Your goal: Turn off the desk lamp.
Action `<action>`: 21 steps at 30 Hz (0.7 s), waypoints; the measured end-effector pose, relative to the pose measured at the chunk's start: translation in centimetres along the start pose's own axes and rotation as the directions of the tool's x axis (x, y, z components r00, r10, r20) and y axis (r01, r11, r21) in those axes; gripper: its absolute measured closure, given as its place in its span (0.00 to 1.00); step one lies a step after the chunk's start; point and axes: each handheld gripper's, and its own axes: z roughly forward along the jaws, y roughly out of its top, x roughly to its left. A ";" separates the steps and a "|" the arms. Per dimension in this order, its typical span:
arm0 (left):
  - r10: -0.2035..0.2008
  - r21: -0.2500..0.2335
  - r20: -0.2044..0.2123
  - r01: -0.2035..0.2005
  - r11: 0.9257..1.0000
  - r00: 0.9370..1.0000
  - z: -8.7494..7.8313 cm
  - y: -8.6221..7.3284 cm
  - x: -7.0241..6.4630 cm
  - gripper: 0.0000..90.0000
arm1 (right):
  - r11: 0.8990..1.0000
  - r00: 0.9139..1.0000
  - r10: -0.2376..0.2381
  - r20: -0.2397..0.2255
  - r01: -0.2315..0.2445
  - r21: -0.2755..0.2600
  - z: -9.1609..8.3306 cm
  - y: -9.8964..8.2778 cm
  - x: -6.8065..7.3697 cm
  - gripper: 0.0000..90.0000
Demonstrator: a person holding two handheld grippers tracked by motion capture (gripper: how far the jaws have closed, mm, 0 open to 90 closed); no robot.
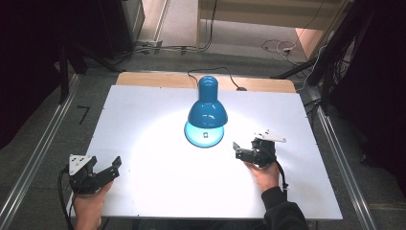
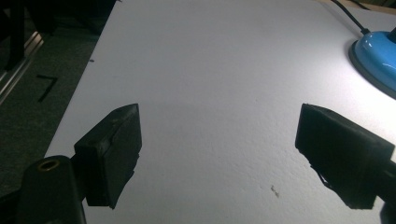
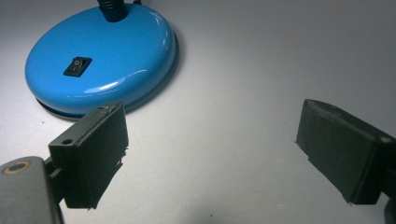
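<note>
The right gripper (image 1: 242, 152) hangs wide open and empty just right of the lamp (image 1: 206, 112), its jaws pointing left toward the blue base (image 3: 100, 60). In the right gripper view the near jaw sits just beside the base's rim without touching it, and the black switch (image 3: 77, 66) lies on top of the base, a little farther in. The lamp is lit and throws a bright pool on the white bench (image 1: 143, 191); it stands at the bench's centre, toward the far side, with its cord (image 1: 210, 72) running off the far edge.

The step in hand looks like reaching for the switch. To do it well, bring one jaw tip over the rocker and press straight down, so the light base does not slide.

The right hand (image 1: 265, 175) holds its gripper low, the forearm coming in from the near edge. The left gripper (image 1: 112, 168), also wide open and empty, rests at the near left corner, well apart from the lamp, angled toward it.
</note>
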 end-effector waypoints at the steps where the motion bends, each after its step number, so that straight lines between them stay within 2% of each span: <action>1: 0.001 0.000 0.000 -0.001 1.000 1.000 0.0 0.0 0.0 0.17 | 1.000 1.000 0.000 0.000 0.000 0.000 0.0 0.0 0.0 0.09; 13: -0.001 -0.001 0.001 0.001 1.000 1.000 0.1 0.0 0.0 0.17 | 1.000 1.000 -0.002 -0.020 0.002 -0.001 1.2 0.0 1.4 0.13; 21: -0.003 -0.001 0.002 0.003 1.000 1.000 0.1 0.0 0.0 0.17 | 1.000 0.999 -0.028 -0.037 0.028 -0.003 2.2 0.0 2.8 0.14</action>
